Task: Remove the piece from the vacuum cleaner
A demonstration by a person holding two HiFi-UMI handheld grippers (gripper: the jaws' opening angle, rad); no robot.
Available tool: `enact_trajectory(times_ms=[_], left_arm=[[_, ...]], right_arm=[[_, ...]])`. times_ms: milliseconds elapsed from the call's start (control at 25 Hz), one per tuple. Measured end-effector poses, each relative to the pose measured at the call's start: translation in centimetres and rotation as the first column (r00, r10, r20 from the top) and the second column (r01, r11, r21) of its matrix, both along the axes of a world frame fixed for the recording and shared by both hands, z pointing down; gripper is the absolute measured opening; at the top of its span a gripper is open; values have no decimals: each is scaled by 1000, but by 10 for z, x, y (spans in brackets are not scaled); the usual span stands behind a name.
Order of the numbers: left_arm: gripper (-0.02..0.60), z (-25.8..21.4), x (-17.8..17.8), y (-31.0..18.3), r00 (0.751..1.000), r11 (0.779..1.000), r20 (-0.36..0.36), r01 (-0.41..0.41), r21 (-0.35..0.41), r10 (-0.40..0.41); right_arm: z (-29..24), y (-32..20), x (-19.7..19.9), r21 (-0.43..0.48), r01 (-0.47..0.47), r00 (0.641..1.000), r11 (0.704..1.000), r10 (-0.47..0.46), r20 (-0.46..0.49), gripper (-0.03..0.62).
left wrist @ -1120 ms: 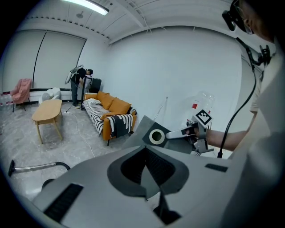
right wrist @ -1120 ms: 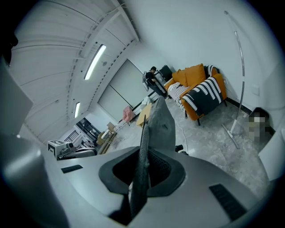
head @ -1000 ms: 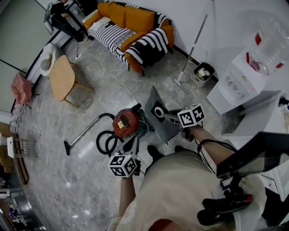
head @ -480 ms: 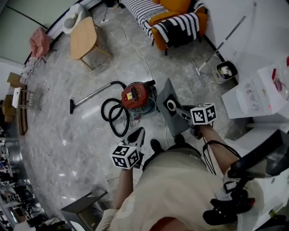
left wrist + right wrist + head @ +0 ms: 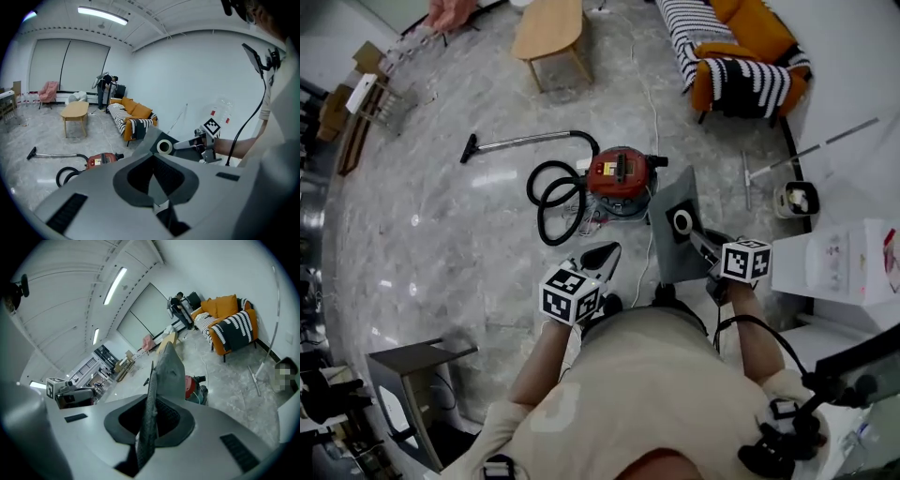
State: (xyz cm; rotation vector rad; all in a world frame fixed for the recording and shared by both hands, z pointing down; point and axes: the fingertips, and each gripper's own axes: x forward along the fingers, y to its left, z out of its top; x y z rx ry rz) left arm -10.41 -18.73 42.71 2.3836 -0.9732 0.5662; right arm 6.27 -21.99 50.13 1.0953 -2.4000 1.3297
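Note:
The red vacuum cleaner (image 5: pixel 621 173) sits on the marble floor with its black hose (image 5: pixel 553 202) coiled at its left and its wand (image 5: pixel 520 142) lying beyond. My right gripper (image 5: pixel 698 242) is shut on a flat grey piece (image 5: pixel 680 248) with a white ring, held off the floor to the right of the vacuum. In the right gripper view the piece (image 5: pixel 164 376) stands edge-on between the jaws, with the vacuum (image 5: pixel 192 385) behind. My left gripper (image 5: pixel 600 258) hangs near the hose, jaws together, holding nothing. Its own view shows the vacuum (image 5: pixel 101 160) and the held piece (image 5: pixel 159 140).
An orange sofa with a striped throw (image 5: pixel 741 56) and a wooden side table (image 5: pixel 548 28) stand at the far side. A small bin (image 5: pixel 795 199) and a mop (image 5: pixel 806 150) are at the right wall. A grey stool (image 5: pixel 412 375) stands at lower left.
The head view has swung round, so the sofa and table slid toward the top right. Both grippers shifted with the person; the right one keeps its hold on the grey piece.

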Motion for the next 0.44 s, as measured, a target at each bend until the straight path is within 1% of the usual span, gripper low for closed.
enact_trajectory(times_ms=[120,320,440], left_arm=[[3,-3,-38,12,999,1000,-28,21,9,-21],[3,-4,-78,18,997,998,-57,56,1,-56],[3,-4,-118,27,994,995,-57,97,-12,-98]], right_arm=[[-9,9,-30,15,6,1000,1000,-5,-25,25],[-21,6,-62,32,17,999,999,-15,-43,25],[-22,5,-100,29,46,997,998,-45,-55,25]])
